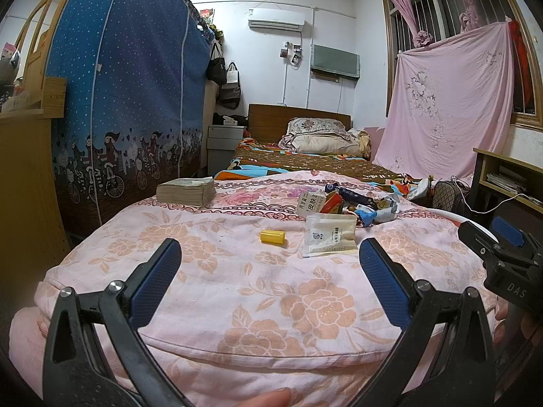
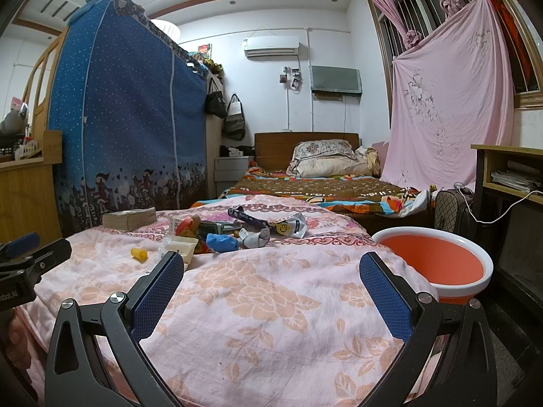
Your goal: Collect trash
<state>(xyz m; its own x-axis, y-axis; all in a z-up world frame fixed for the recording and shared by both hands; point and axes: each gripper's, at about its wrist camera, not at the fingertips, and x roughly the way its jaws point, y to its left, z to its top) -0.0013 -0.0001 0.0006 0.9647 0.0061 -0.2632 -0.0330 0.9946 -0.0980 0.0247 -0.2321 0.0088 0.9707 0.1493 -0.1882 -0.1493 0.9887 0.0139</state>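
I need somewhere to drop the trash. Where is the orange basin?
The orange basin sits off the quilt's right edge, seen in the right wrist view, below the wooden desk.

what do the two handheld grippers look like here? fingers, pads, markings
Both match: the left gripper and right gripper have black plastic fingers with triangular cutouts, silver pivot bolts, and blue textured pads. The right gripper's body in the left view carries white "DAS" lettering; the left's body in the right view shows partial white lettering. No cables or sleeves visible.
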